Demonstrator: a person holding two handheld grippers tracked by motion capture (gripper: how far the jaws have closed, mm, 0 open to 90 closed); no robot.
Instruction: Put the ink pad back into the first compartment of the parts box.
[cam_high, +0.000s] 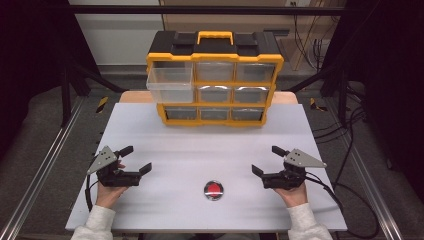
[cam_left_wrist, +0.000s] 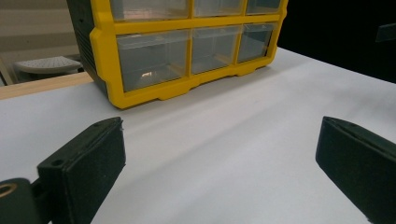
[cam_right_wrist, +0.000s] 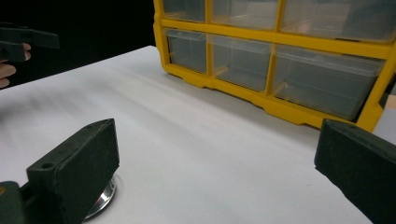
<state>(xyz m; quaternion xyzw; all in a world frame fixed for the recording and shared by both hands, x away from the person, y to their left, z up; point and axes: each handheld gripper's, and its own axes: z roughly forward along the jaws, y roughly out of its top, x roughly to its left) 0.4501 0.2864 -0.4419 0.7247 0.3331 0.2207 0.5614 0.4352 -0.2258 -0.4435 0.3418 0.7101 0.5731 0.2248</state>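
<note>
While both hands rest low on the white table (cam_high: 165, 145), notes run:
Left gripper (cam_high: 134, 158): jaws spread wide, nothing between them.
Right gripper (cam_high: 265, 160): jaws spread wide, empty.
Red-topped metal disc (cam_high: 214, 189): flat on table between grippers, nearer the right one.
Yellow drawer cabinet (cam_high: 215, 80): far edge; top-left drawer (cam_high: 170, 82) pulled out.

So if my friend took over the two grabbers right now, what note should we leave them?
Left gripper: open, holding nothing, resting low over the white table.
Right gripper: open, holding nothing, same height on the other side.
Things: the round metal tin with a red top lies on the table between the grippers, nearer the right one. The yellow drawer organizer stands at the far edge; its top-left clear drawer is pulled out and looks empty.
Done: drawer open.
Left, probably: pick up the tin, place it in the drawer, push it shut.
</note>
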